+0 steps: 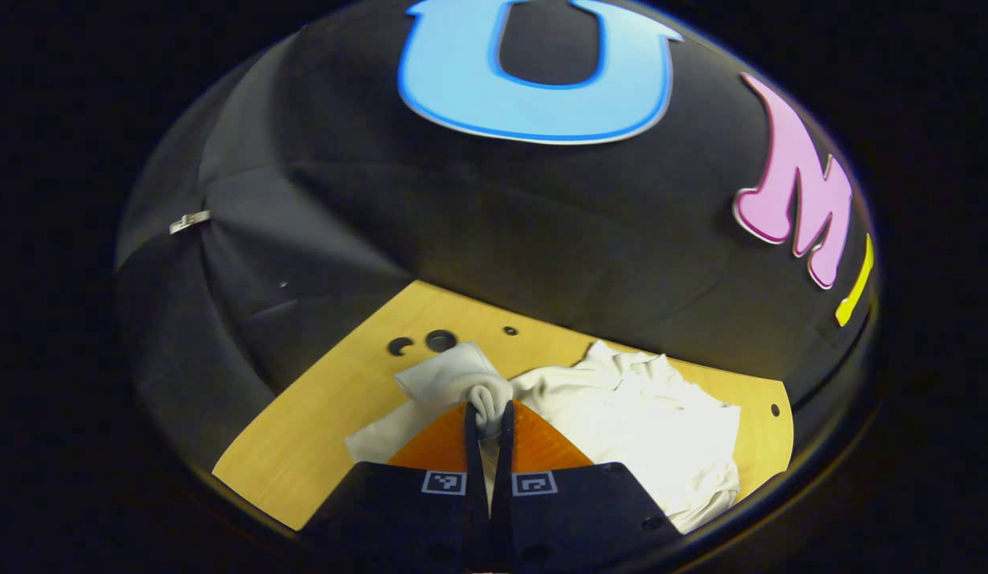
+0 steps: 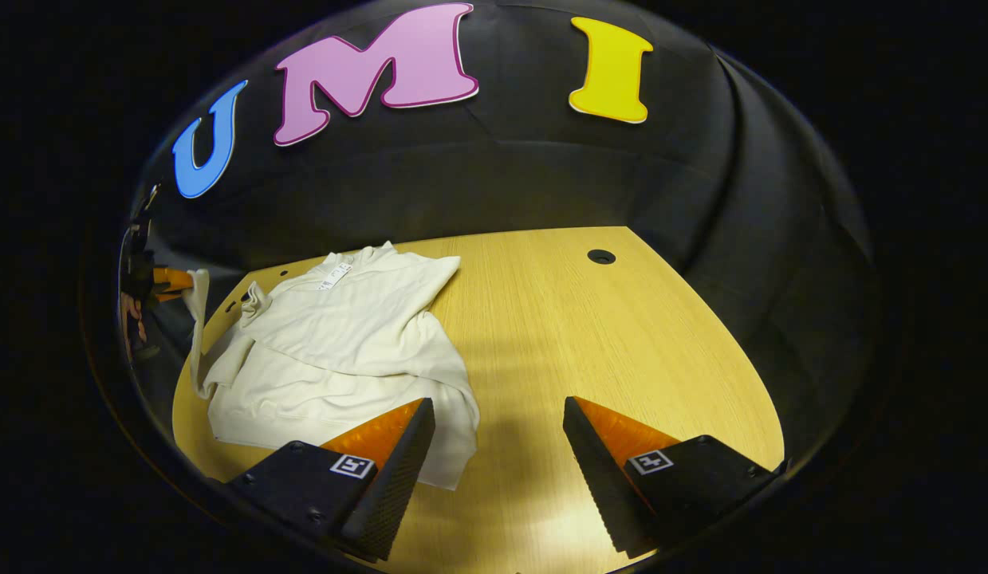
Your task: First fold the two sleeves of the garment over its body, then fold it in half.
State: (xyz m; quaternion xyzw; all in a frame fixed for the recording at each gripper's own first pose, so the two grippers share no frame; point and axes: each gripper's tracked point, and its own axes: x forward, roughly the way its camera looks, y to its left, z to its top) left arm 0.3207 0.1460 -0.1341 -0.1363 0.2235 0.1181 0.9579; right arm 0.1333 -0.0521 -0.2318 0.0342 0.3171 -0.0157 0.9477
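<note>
Garment [image 2: 334, 343] lies on table [image 2: 621, 335]; left gripper [image 1: 487, 418] pinches 1 sleeve [image 1: 462, 375], lifted for step 1, next carrying it over the body; right gripper [image 2: 497, 446] hovers spread.

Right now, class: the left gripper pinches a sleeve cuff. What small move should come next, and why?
Probably carry the sleeve across over the garment's body: the left gripper is shut on its cuff, lifted off the table, and it is not yet folded.
</note>
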